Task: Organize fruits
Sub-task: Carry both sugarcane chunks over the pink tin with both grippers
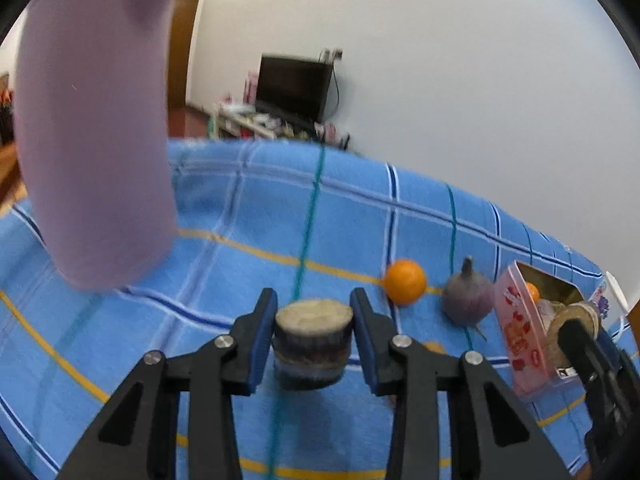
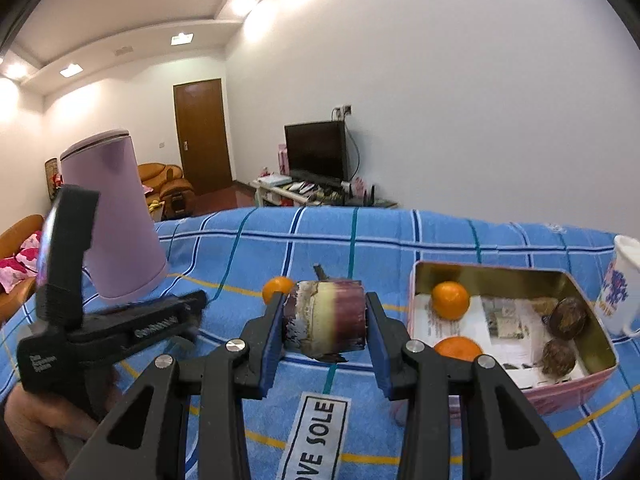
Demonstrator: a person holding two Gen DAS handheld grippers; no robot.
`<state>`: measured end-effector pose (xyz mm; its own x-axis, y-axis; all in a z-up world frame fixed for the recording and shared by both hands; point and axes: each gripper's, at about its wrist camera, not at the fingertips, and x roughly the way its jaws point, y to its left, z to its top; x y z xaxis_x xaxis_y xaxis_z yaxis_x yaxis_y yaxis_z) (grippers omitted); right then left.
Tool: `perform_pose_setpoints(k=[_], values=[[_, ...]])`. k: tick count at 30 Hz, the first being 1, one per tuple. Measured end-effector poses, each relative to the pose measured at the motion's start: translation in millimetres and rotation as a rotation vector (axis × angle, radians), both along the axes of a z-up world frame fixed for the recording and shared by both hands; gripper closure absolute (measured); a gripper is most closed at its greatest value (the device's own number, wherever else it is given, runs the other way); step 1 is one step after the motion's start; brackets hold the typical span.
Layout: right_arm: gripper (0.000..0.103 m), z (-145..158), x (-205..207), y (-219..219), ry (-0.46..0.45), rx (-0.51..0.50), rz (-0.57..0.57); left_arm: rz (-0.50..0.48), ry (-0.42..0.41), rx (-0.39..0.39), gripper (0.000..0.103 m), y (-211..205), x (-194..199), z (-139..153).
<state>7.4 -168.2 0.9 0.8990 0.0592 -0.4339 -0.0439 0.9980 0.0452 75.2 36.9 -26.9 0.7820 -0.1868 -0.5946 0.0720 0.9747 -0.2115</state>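
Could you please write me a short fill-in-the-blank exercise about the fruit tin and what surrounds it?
The pink tin holds ___ oranges.
In the right wrist view, the white mug stands to the ___ of the tin.
The checked cloth is mainly ___.
Missing words: two; right; blue.

sugarcane piece (image 1: 313,332) upright, gripped | second piece (image 2: 325,314) sideways, gripped | tin (image 2: 496,276): two oranges (image 2: 450,300)
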Motion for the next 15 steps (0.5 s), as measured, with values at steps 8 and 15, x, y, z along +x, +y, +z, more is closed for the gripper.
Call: perform_pose_setpoints(k=[8, 15], values=[[0.063, 4.8, -3.8, -5.1, -0.029, 0.013, -0.015, -0.032, -0.081, -0.157, 0.064, 18.2, 4.9, 10.0], [0.063, 13.7, -14.1, 2.9, -0.108, -0.045, -0.005, -0.124, -0.232, -0.059, 0.064, -17.6, -21.5, 27.7]])
